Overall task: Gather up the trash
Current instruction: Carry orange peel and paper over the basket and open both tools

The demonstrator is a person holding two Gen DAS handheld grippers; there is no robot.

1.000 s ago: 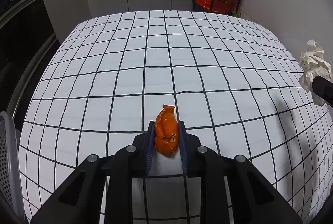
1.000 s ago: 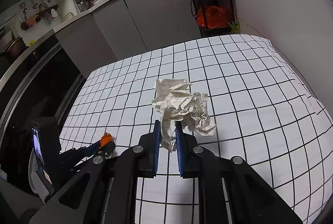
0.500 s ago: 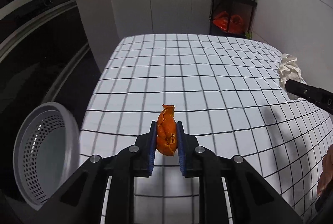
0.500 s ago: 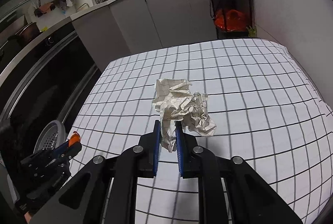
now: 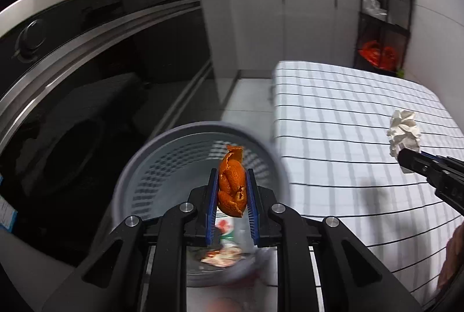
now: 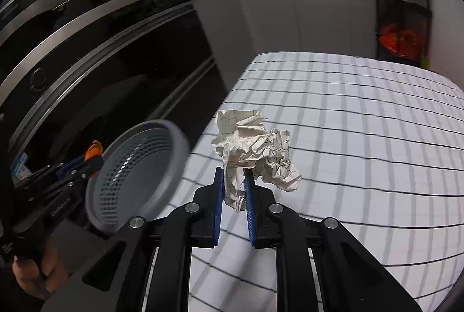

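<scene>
My left gripper [image 5: 231, 175] is shut on an orange peel [image 5: 231, 184] and hangs above the open mouth of a grey perforated waste basket [image 5: 162, 155] that stands on the floor left of the table. Some wrappers lie at the basket's bottom. My right gripper [image 6: 234, 178] is shut on a crumpled ball of checked paper [image 6: 255, 149] and hovers over the table's left part. In the right wrist view the basket [image 6: 136, 173] is at the left, with the left gripper [image 6: 92, 158] and its peel beside the rim. The paper [image 5: 404, 132] also shows at the right of the left wrist view.
A table with a white, black-gridded cloth [image 6: 362, 138] fills the right side. Dark oven fronts and grey kitchen cabinets [image 5: 261, 28] run along the left and back. A black rack with a red bag [image 5: 377, 54] stands at the far right. A hand [image 6: 34, 274] grips the left tool.
Both grippers swung left, off the table's middle. The left one with the peel went from over the cloth to above the basket. The right one with the paper followed toward the table's left edge.
</scene>
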